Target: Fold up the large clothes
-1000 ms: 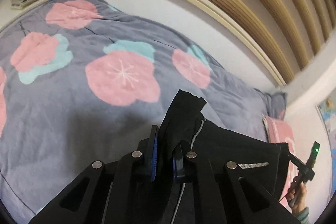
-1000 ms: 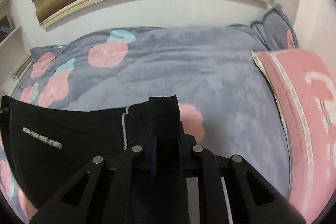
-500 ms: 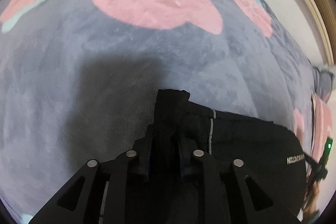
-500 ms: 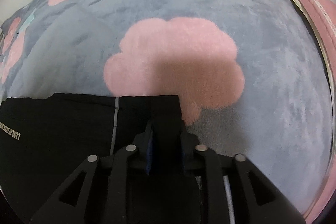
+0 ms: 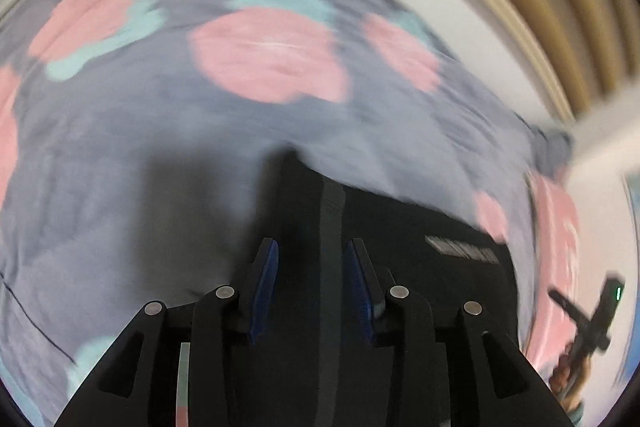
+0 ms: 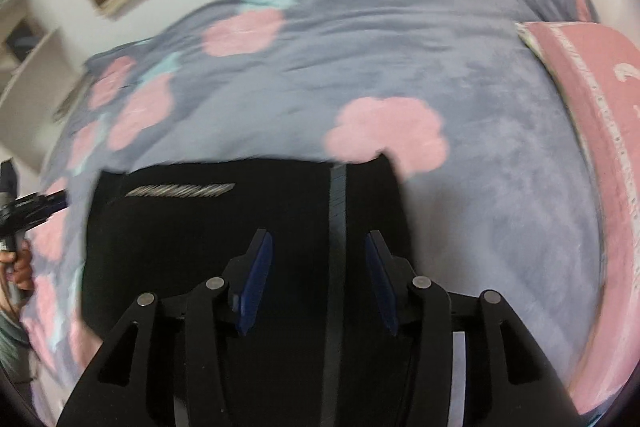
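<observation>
Grey flowered blanket (image 6: 460,75) and pink pillow (image 6: 592,99) around black garment (image 6: 224,235), flat on blanket, pale stripe and small logo showing; left gripper (image 5: 312,287) and right gripper (image 6: 316,279) just opened, jaws apart, cloth between, unpinched.

Showing soft, even indoor light, without glare. Smearing with motion blur across the flowered blanket (image 5: 168,131) and the slatted headboard (image 5: 532,7), more strongly in the left wrist view. Casting a dark shadow on the blanket. Bending and darkening at the round fisheye edges.
</observation>
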Tool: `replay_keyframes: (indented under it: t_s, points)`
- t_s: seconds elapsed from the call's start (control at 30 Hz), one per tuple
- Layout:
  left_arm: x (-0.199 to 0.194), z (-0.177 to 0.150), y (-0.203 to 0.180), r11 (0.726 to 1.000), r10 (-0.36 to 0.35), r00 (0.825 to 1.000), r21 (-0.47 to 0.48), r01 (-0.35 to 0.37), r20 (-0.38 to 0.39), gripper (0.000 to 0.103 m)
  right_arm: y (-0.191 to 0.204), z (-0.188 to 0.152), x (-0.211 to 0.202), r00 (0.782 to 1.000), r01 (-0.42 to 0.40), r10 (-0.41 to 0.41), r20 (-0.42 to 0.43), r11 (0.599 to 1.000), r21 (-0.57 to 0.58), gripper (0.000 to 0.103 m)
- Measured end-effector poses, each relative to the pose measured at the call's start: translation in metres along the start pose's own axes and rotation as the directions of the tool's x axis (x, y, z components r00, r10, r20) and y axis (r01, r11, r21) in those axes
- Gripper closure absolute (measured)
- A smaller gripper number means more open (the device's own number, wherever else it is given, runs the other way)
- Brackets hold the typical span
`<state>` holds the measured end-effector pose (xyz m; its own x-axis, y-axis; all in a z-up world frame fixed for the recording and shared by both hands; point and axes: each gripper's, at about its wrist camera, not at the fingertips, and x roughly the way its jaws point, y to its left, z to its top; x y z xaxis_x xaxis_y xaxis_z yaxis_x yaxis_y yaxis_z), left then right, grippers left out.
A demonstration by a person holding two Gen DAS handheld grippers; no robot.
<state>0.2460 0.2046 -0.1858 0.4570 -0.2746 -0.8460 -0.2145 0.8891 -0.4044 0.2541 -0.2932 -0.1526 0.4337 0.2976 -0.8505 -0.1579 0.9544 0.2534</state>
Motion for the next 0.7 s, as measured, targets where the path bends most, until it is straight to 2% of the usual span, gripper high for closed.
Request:
replay_keyframes:
  t_s: [0.13, 0.23, 0.33, 0.43, 0.5, 0.6, 0.7]
  points:
    - [-0.008, -0.062, -0.087, 0.979, -0.004, 1.000, 0.202, -0.001, 0.026, 0.066, 0.052, -0.030, 0.008, 1.000, -0.015, 0.013, -0.023, 0.996, -0.088, 0.051]
    - [0.001, -0.093, -0.123, 0.971, -0.018, 1.000, 0.241, 0.013, 0.019, 0.066, 0.074, -0.044, 0.024, 0.999, -0.004, -0.002, -0.043, 0.990, -0.139, 0.051]
    - [0.028, -0.118, -0.133, 0.977, -0.016, 0.999, 0.212, 0.024, -0.037, 0.059, 0.086, -0.057, 0.051, 0.997, 0.037, -0.048, -0.063, 0.986, -0.160, 0.051]
    - [0.066, -0.138, -0.122, 0.981, 0.068, 0.994, 0.188, -0.051, -0.085, 0.059, 0.081, -0.071, 0.085, 0.992, 0.052, -0.072, -0.107, 0.983, -0.178, 0.050]
    - [0.095, -0.146, -0.119, 0.977, 0.121, 0.984, 0.191, -0.094, -0.133, 0.058, 0.080, -0.084, 0.108, 0.986, 0.077, -0.106, -0.128, 0.975, -0.207, 0.050]
    - [0.110, -0.142, -0.113, 0.981, 0.139, 0.980, 0.159, -0.116, -0.140, 0.058, 0.085, -0.094, 0.117, 0.985, 0.126, -0.151, -0.088, 0.962, -0.244, 0.049]
    - [0.110, -0.141, -0.115, 0.978, 0.151, 0.979, 0.163, -0.128, -0.138, 0.058, 0.080, -0.088, 0.116, 0.984, 0.105, -0.132, -0.120, 0.973, -0.206, 0.049]
